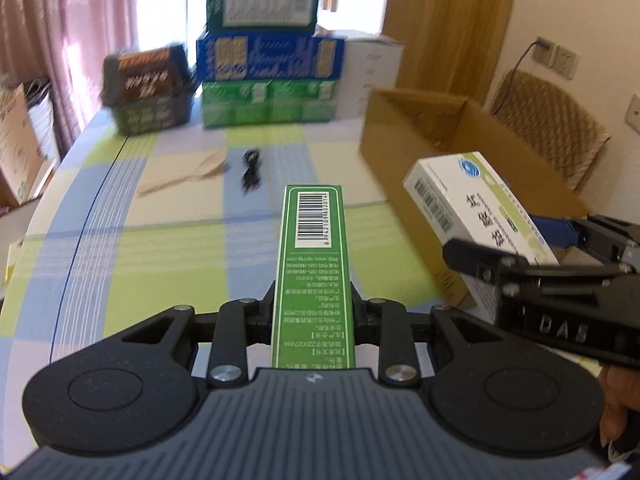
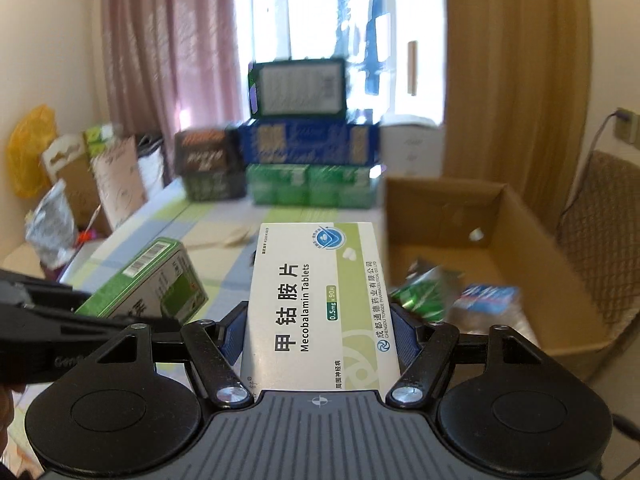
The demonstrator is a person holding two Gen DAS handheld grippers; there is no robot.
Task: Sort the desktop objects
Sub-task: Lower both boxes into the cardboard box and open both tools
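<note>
My left gripper [image 1: 313, 312] is shut on a long green box [image 1: 314, 248] with a barcode, held above the checked tablecloth [image 1: 140, 248]. In the right wrist view that green box [image 2: 152, 280] shows at lower left with the left gripper [image 2: 60, 328] behind it. My right gripper [image 2: 320, 336] is shut on a white and green Mecobalamin tablet box [image 2: 320, 300], its blue pads against both sides. The same tablet box [image 1: 472, 204] appears at the right of the left wrist view, in the right gripper [image 1: 540, 256], close to the open cardboard box [image 1: 432, 128].
The cardboard box [image 2: 560, 280] holds a green packet [image 2: 424, 296] and a blue-labelled bottle [image 2: 488, 300]. A wooden spoon [image 1: 188, 176] and a black cable [image 1: 250, 170] lie on the table. Stacked cartons [image 1: 268, 60] and a dark basket [image 1: 148, 92] stand at the far edge. A wicker chair [image 1: 556, 120] is at right.
</note>
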